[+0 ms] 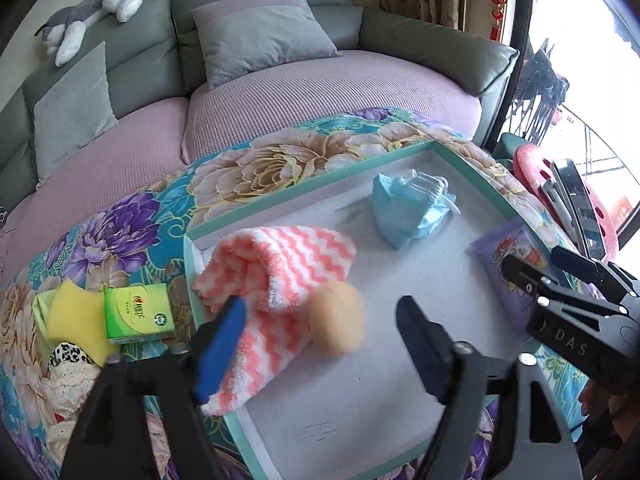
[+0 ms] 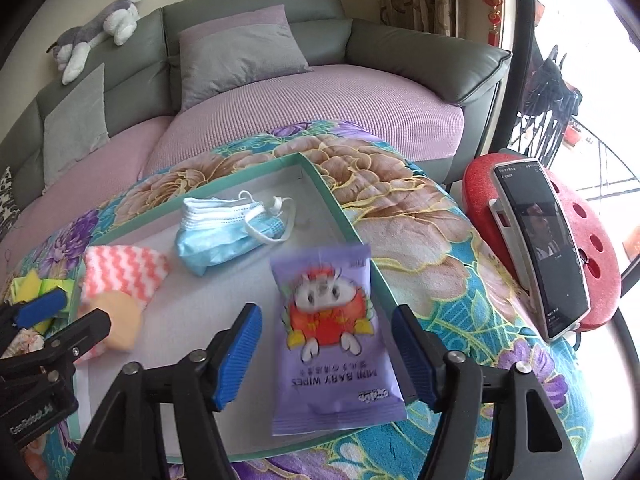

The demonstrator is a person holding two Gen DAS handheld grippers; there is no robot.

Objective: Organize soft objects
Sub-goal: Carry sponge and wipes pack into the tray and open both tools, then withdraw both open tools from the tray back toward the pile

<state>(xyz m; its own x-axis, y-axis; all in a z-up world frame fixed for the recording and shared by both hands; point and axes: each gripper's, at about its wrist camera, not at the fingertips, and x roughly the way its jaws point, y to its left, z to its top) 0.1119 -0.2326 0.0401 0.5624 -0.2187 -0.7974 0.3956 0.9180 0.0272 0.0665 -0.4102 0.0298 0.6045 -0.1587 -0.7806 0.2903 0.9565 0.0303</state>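
A white tray with a teal rim (image 1: 312,196) (image 2: 328,196) lies on a floral blanket. In it are a pink-and-white striped cloth (image 1: 280,268) (image 2: 124,272), a pack of blue face masks (image 1: 408,208) (image 2: 224,236), a round orange sponge (image 1: 338,318) (image 2: 122,324) and a purple baby wipes pack (image 2: 332,340) (image 1: 504,256). My left gripper (image 1: 320,344) is open over the tray; the blurred orange sponge sits between its fingers, untouched. My right gripper (image 2: 325,356) is open astride the wipes pack, which lies partly over the tray's right rim.
Left of the tray lie a green tissue pack (image 1: 138,312), a yellow sponge (image 1: 74,312) and a leopard-print cloth (image 1: 68,354). A phone (image 2: 540,248) leans on a red stool (image 2: 592,240) at the right. Behind is a sofa with cushions (image 1: 260,36) and a plush dog (image 1: 96,8).
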